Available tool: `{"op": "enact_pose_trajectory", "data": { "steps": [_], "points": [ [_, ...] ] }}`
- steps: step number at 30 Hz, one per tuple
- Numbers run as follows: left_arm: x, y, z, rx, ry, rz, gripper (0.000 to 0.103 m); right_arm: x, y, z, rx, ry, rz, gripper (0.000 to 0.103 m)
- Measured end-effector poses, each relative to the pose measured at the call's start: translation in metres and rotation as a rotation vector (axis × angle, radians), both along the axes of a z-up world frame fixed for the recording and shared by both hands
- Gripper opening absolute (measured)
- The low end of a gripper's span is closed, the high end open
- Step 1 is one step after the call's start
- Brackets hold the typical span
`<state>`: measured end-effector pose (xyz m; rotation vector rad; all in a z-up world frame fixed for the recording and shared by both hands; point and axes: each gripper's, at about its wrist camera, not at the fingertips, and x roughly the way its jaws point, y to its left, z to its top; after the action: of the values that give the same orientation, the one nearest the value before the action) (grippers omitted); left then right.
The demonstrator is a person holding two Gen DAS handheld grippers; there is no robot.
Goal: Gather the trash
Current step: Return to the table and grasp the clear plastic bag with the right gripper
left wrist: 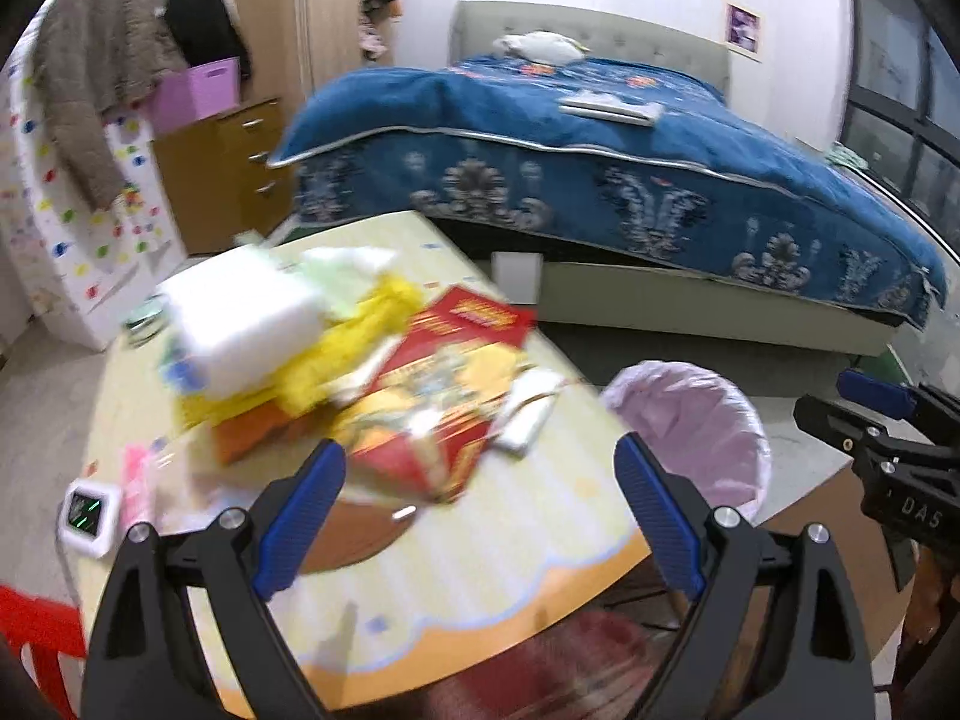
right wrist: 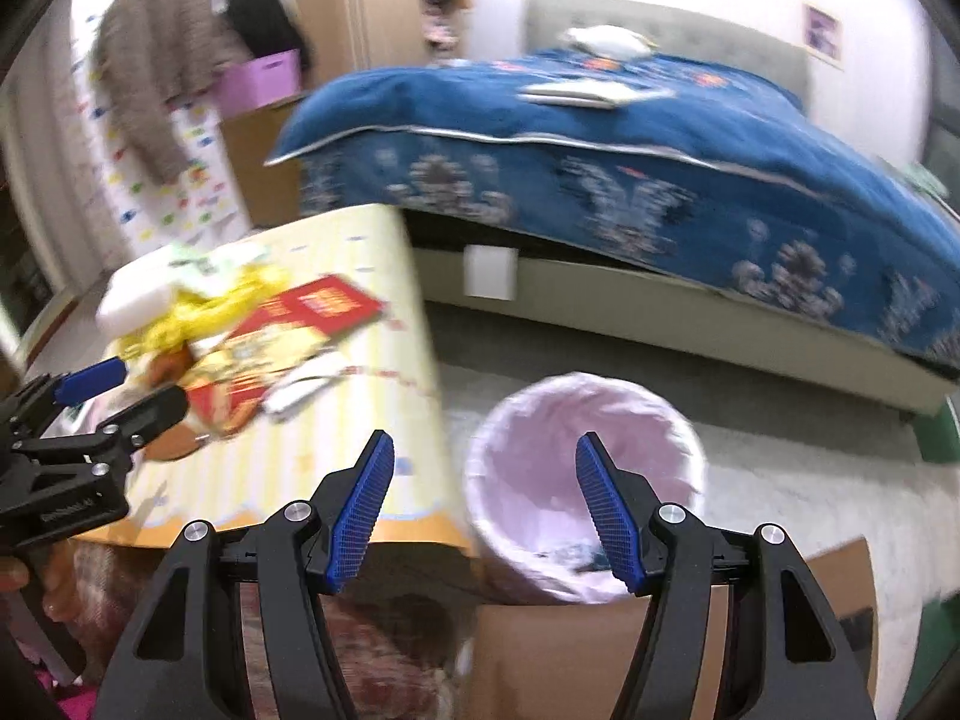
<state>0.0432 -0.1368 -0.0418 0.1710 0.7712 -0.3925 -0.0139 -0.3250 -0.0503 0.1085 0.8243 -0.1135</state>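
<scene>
My left gripper [left wrist: 480,480] hangs open and empty over the near edge of the yellow-clothed table [left wrist: 480,570]. Beyond it lies a heap of trash: a red printed wrapper [left wrist: 444,396], a crumpled yellow wrapper [left wrist: 360,324], a white pack [left wrist: 240,324] and a small white wrapper [left wrist: 528,414]. To the right of the table stands a bin with a pink liner [right wrist: 576,456]. Just above its near rim my right gripper [right wrist: 486,480] is open and holds nothing. Something dark lies at the bin's bottom [right wrist: 570,558]. Each view catches the other gripper: the right gripper [left wrist: 840,405], the left gripper [right wrist: 126,393].
A bed with a blue quilt [left wrist: 600,150] stands behind the table and bin. A cardboard box [right wrist: 600,648] lies on the floor by the bin. A small white clock [left wrist: 90,516] sits at the table's left edge, a red stool [left wrist: 36,630] below. Coats and a dresser [left wrist: 234,168] stand at the back left.
</scene>
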Motion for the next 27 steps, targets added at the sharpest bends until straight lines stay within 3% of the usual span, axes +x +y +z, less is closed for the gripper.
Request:
{"op": "enact_pose_trajectory", "data": {
  "steps": [7, 17, 20, 27],
  "points": [
    [-0.005, 0.07, 0.0, 0.015, -0.005, 0.142, 0.089, 0.024, 0.07, -0.004, -0.008, 0.016, 0.183, 0.063],
    [-0.011, 0.167, -0.03, 0.026, 0.048, 0.344, 0.088, 0.05, 0.157, -0.025, 0.007, 0.058, 0.427, 0.063],
    [-0.012, 0.187, -0.04, 0.04, 0.063, 0.383, 0.083, 0.061, 0.177, -0.032, -0.007, 0.069, 0.485, 0.063],
    [-0.011, 0.224, -0.044, 0.032, 0.063, 0.466, 0.083, 0.083, 0.215, -0.045, -0.013, 0.086, 0.591, 0.066]
  ]
}}
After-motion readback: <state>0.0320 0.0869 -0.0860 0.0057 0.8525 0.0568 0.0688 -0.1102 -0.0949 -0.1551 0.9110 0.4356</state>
